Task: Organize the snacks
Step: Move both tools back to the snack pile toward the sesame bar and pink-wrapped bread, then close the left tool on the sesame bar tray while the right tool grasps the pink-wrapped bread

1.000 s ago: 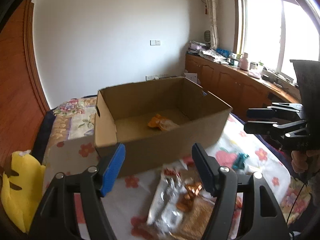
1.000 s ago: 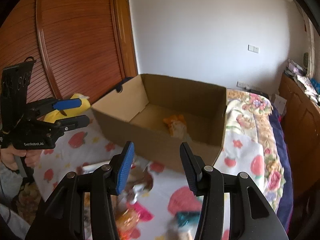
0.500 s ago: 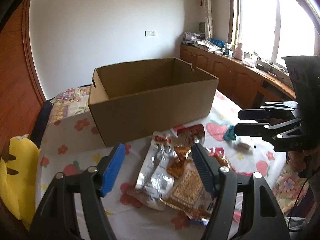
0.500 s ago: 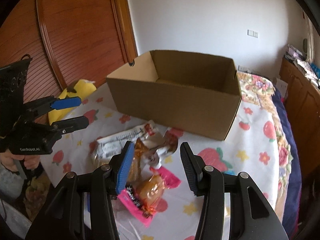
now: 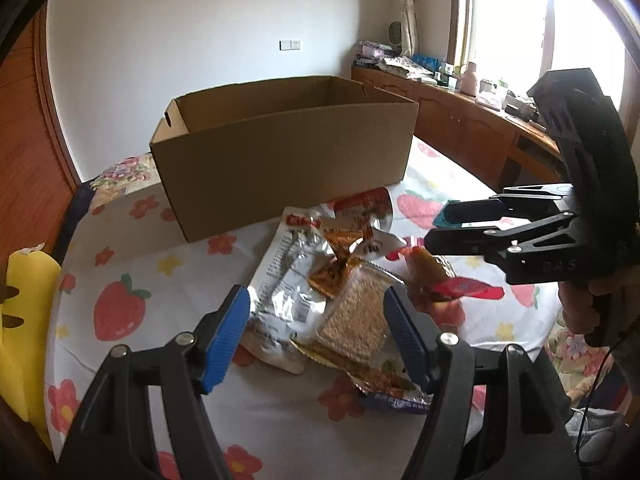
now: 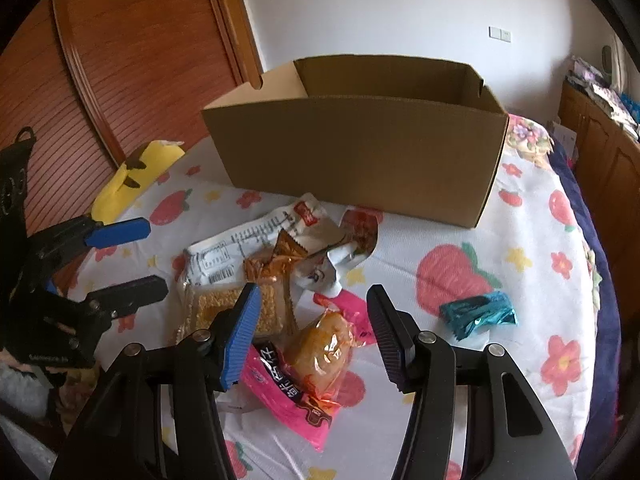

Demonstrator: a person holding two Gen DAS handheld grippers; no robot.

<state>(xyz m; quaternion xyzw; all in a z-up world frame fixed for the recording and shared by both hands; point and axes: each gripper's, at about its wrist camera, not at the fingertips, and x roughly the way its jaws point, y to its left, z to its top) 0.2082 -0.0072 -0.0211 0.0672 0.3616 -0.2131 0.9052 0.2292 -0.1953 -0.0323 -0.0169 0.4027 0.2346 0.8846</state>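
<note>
An open cardboard box [image 5: 280, 164] [image 6: 360, 160] stands on the strawberry-print cloth. A pile of snack packets lies in front of it: a silver pouch [image 5: 284, 280] [image 6: 236, 240], a clear pack of brown biscuit [image 5: 356, 316] [image 6: 232, 308], and an orange bun in a pink wrapper [image 6: 320, 352] [image 5: 432, 276]. A teal packet [image 6: 478, 314] lies apart to the right. My left gripper [image 5: 316, 336] is open and empty just above the biscuit pack. My right gripper [image 6: 312, 336] is open and empty just above the pink-wrapped bun.
A yellow plush toy [image 5: 24, 320] [image 6: 136, 176] lies at the cloth's left edge. Wooden cabinets [image 5: 472, 120] with clutter run along the right wall under a window. A wooden slatted door [image 6: 120, 60] stands at the left.
Both grippers have dropped from box height and drawn back toward the snack pile. The box inside is out of sight now. Both stay open.
</note>
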